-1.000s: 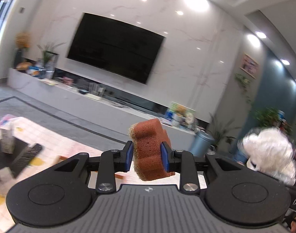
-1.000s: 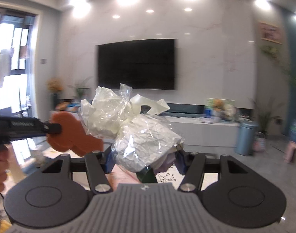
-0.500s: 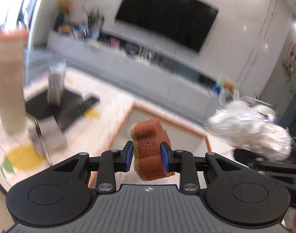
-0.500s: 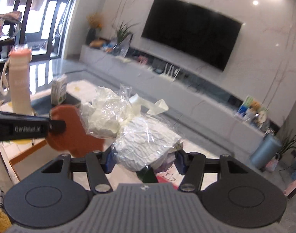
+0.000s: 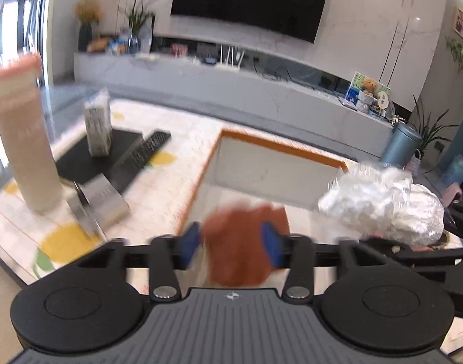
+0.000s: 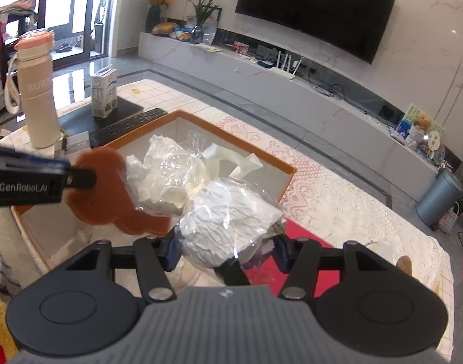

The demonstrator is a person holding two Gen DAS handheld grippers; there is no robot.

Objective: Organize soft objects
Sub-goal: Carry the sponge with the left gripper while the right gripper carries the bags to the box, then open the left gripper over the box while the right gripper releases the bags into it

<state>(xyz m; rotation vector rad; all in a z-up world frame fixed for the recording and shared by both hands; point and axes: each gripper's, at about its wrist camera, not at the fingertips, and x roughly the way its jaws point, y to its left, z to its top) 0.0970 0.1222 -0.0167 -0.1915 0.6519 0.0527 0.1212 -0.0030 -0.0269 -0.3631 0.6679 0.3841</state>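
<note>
My left gripper point(image 5: 235, 247) is shut on an orange-brown sponge point(image 5: 242, 242), blurred, held above the near edge of an orange-rimmed white box point(image 5: 280, 147). My right gripper point(image 6: 225, 250) is shut on a clear plastic bag of white crumpled material point(image 6: 201, 194) and holds it above the same box point(image 6: 287, 168). In the right wrist view the left gripper's finger point(image 6: 34, 179) and the sponge point(image 6: 107, 191) sit just left of the bag. In the left wrist view the bag point(image 5: 383, 200) hangs at the right over the box corner.
On the table left of the box stand a beige bottle with pink lid point(image 6: 37, 91), a small carton point(image 6: 104, 92) on a black mat point(image 6: 122, 110), a remote point(image 6: 128, 124) and a small silver box point(image 5: 105, 197). A red mat point(image 6: 304, 233) lies to the right.
Both grippers have tilted down from the TV wall toward the table and moved over the box. Both keep their hold on the sponge and the bag.
</note>
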